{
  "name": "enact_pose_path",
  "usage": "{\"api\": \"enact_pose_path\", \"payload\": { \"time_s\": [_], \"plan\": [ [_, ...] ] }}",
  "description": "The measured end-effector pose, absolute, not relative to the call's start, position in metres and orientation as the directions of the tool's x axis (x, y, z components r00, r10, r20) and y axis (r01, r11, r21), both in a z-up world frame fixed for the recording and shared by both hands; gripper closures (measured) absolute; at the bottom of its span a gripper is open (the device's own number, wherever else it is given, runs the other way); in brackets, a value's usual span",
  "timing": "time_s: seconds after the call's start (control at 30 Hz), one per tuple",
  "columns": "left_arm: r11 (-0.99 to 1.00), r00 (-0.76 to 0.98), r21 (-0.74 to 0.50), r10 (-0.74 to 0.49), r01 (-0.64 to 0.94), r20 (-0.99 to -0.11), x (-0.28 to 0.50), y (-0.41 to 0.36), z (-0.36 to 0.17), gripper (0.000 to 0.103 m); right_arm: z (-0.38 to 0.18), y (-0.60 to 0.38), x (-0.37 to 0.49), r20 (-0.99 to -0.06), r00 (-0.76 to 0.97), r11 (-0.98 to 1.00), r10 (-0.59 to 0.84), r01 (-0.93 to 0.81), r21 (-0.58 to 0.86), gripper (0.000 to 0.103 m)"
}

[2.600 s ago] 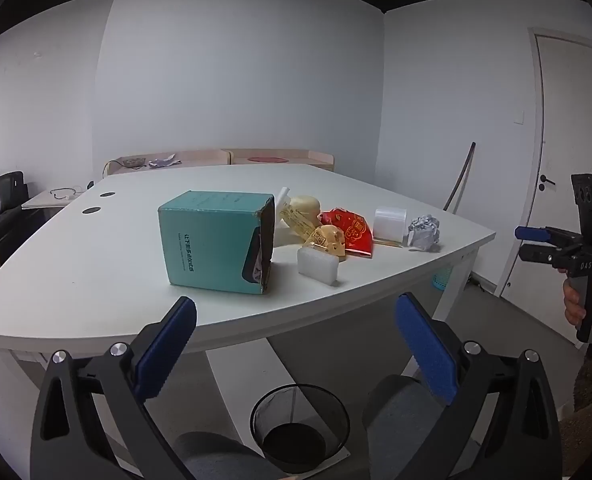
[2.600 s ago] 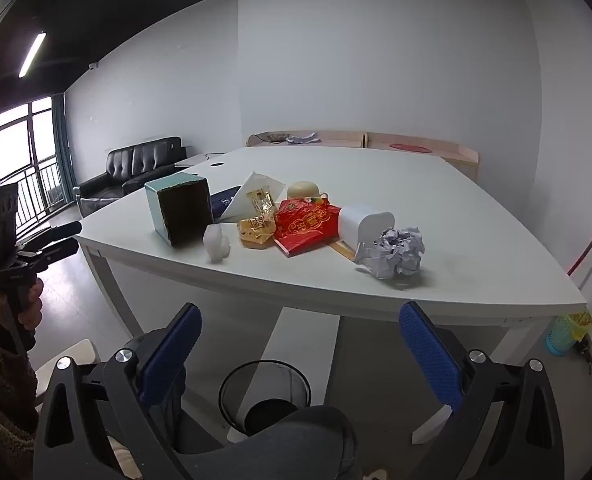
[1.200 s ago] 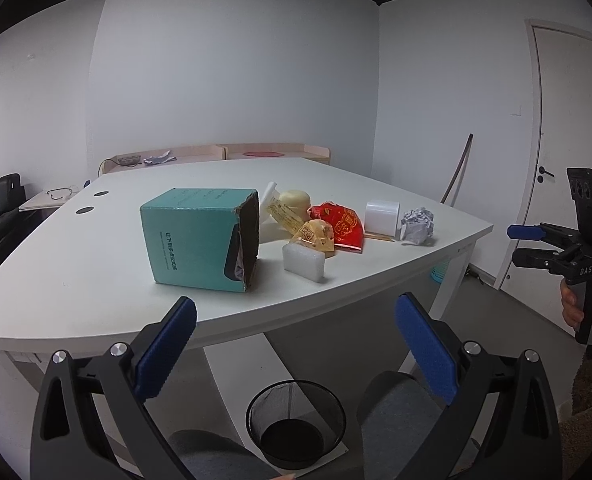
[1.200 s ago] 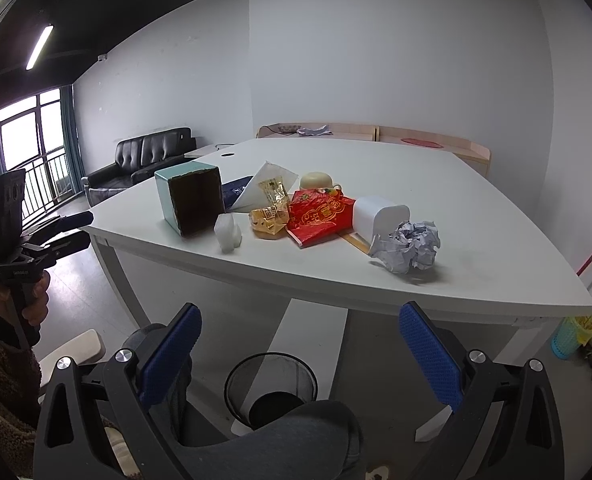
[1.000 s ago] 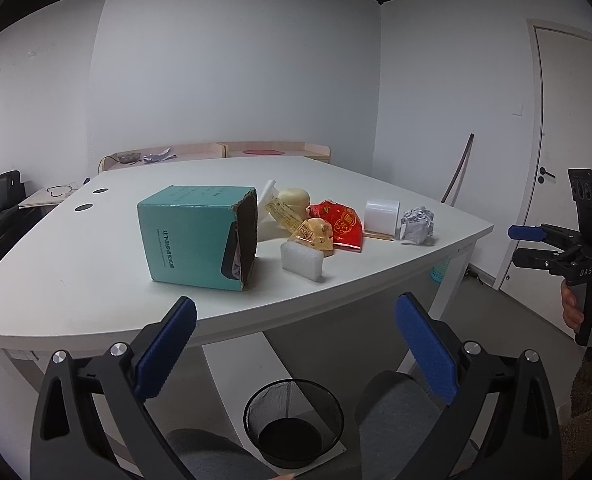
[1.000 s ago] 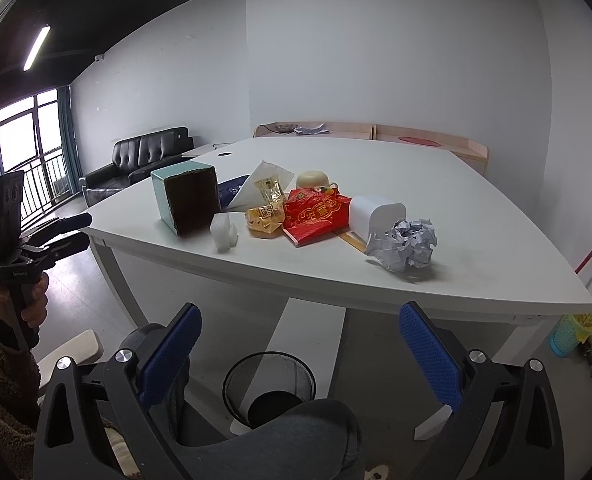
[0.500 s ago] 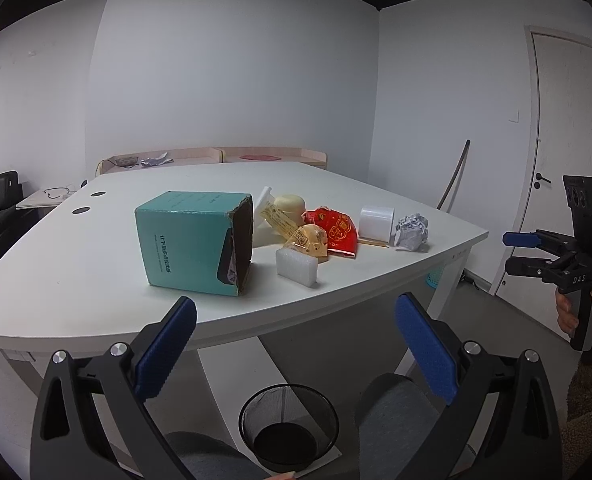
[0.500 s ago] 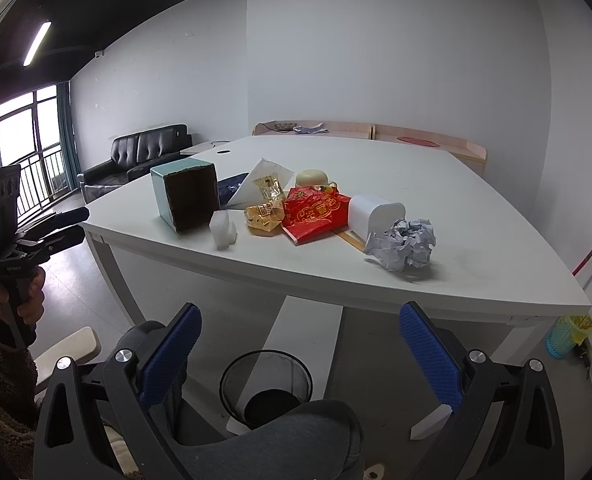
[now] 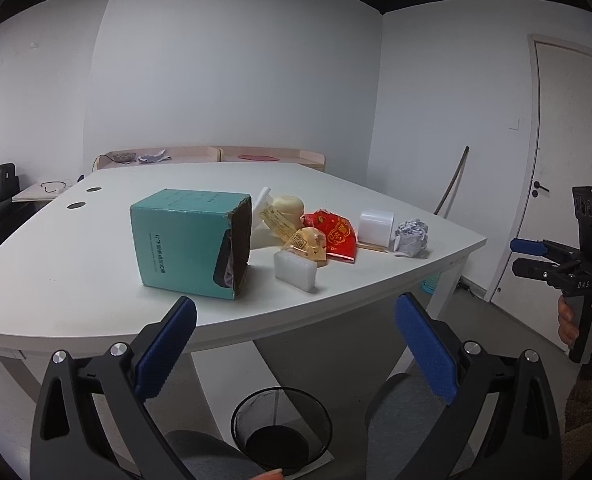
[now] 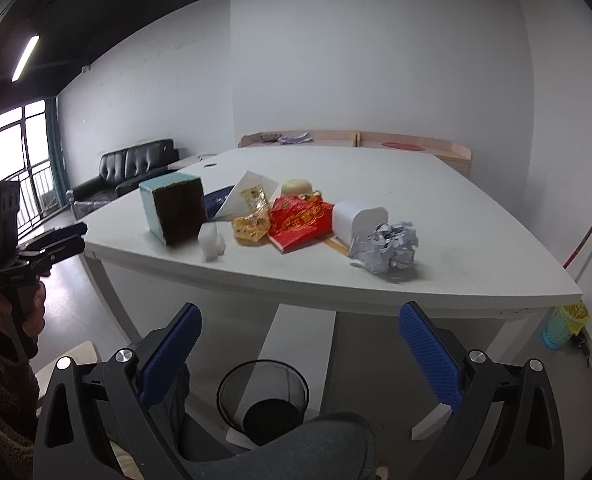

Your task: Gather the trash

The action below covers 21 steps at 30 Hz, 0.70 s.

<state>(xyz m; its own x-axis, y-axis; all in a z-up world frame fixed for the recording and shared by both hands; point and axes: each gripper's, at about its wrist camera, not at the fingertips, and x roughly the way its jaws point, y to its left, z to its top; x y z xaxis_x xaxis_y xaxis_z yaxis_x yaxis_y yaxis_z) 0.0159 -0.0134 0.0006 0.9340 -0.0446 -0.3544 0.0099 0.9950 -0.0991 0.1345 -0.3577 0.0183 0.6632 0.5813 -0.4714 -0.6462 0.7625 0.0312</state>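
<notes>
Trash lies near the front of a white table (image 9: 76,264): a teal box (image 9: 188,242) on its side, a white foam block (image 9: 295,271), a yellow wrapper (image 9: 306,242), a red packet (image 9: 336,232), a white cup (image 9: 376,228) on its side and a crumpled paper ball (image 9: 412,238). The paper ball (image 10: 388,246), red packet (image 10: 300,220) and teal box (image 10: 174,208) also show in the right wrist view. A black mesh bin (image 9: 282,426) stands on the floor under the table. My left gripper (image 9: 296,352) is open and empty, short of the table edge. My right gripper (image 10: 300,354) is open and empty, above the bin (image 10: 264,398).
A black sofa (image 10: 124,176) stands by the window at the left. A low wooden cabinet (image 10: 356,140) lines the back wall. A door (image 9: 568,184) is at the right. A small blue basket (image 10: 564,326) sits on the floor by the table's right corner. A grey chair seat (image 10: 308,448) is below me.
Both grippers have drifted slightly, so the table and trash sit a little differently in view. Both stay open and empty, and nothing on the table has moved.
</notes>
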Motion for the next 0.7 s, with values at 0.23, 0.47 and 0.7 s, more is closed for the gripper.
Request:
{"api": "enact_pose_path", "payload": {
  "time_s": [0.23,0.47,0.7],
  "plan": [
    [0.991,0.943,-0.089,0.061,-0.095,-0.328,0.025,-0.008,0.001,0.004,0.020,-0.362,0.136,-0.453,0.693,0.787,0.561,-0.617,0.031,0.003],
    [0.988,0.933,-0.097,0.079,-0.120,-0.350,0.045,-0.006,-0.006,0.004,0.012,-0.365,0.138,-0.474,0.708,0.808,0.523,-0.589,0.012,0.003],
    [0.977,0.920,-0.079,0.155,-0.196,-0.359,0.064,-0.002,-0.011,0.004,0.012,-0.368,0.144,-0.461,0.728,0.824,0.507,-0.567,0.012,0.003]
  ]
}}
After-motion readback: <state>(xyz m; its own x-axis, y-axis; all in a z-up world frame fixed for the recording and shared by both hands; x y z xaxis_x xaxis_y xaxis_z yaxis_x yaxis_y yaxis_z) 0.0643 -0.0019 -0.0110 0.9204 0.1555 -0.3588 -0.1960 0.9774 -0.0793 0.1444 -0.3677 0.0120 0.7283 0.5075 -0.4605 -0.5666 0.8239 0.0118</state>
